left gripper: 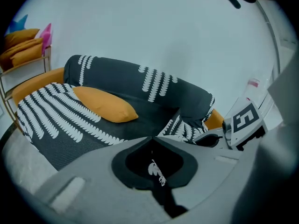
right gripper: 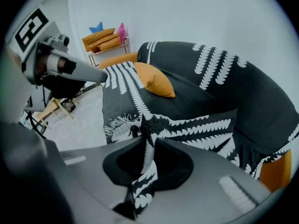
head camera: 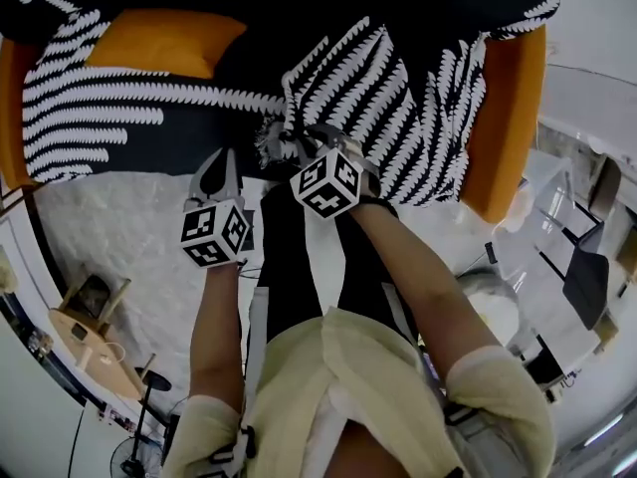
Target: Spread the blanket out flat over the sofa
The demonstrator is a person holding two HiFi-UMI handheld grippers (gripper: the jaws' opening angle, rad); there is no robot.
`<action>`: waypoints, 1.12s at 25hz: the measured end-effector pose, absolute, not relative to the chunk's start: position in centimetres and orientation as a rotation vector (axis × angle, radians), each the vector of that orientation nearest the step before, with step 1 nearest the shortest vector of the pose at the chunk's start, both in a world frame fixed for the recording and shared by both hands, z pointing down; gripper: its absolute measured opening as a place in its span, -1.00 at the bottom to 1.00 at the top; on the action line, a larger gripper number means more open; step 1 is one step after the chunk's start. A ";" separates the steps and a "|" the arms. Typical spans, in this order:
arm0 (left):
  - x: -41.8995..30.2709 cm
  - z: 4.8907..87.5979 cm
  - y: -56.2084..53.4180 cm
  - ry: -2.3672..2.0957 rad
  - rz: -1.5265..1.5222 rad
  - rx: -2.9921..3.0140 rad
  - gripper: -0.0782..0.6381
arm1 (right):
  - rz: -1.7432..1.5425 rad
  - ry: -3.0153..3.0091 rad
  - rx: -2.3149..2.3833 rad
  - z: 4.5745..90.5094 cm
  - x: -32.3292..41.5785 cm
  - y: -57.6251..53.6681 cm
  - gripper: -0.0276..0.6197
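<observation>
A black blanket (head camera: 378, 78) with white leaf stripes lies draped over the orange sofa (head camera: 513, 118), bunched near the seat's middle front. An orange cushion (head camera: 164, 43) rests on it at the left. My right gripper (head camera: 299, 139) is shut on a gathered fold of the blanket (right gripper: 210, 120), which runs back between the jaws of that gripper (right gripper: 148, 141). My left gripper (head camera: 223, 157) hovers just left of it, by the front edge. In its own view the left gripper (left gripper: 150, 138) is shut, with dark patterned blanket cloth in it.
A white rug (head camera: 129, 227) lies in front of the sofa. A wooden side table (head camera: 95, 337) and a fan (head camera: 134, 456) stand at the lower left. A rack of orange cushions (right gripper: 105, 41) is beyond the sofa's end. Chairs and a glass table (head camera: 577, 257) stand at the right.
</observation>
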State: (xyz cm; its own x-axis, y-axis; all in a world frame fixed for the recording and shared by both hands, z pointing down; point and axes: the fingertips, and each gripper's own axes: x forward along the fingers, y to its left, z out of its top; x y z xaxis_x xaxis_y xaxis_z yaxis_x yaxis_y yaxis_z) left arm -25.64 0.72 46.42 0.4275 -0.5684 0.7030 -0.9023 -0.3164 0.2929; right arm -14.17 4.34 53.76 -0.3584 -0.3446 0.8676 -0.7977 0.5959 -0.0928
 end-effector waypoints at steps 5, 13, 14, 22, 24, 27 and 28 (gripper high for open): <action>-20.9 46.1 1.0 -1.190 0.654 2.050 -0.77 | 0.623 -1.968 0.928 52.2 -10.1 4.3 -0.80; -13.0 45.5 0.8 -1.101 0.694 2.121 -0.77 | 0.568 -1.963 1.021 49.9 -2.1 3.7 -0.80; -12.2 45.3 0.6 -1.092 0.698 2.130 -0.77 | 0.562 -1.960 1.032 49.5 -1.2 3.5 -0.80; -5.5 44.7 -0.4 -1.007 0.722 2.200 -0.77 | 0.572 -1.934 1.173 47.6 6.5 3.0 -0.80; -3.9 44.6 -0.4 -0.988 0.727 2.217 -0.77 | 0.574 -1.927 1.213 47.2 8.4 3.0 -0.80; -1.9 44.5 -0.5 -0.963 0.735 2.239 -0.77 | 0.572 -1.908 1.273 46.8 11.4 2.6 -0.80; -1.2 44.5 -0.5 -0.956 0.738 2.244 -0.77 | 0.570 -1.899 1.292 46.6 12.5 2.5 -0.80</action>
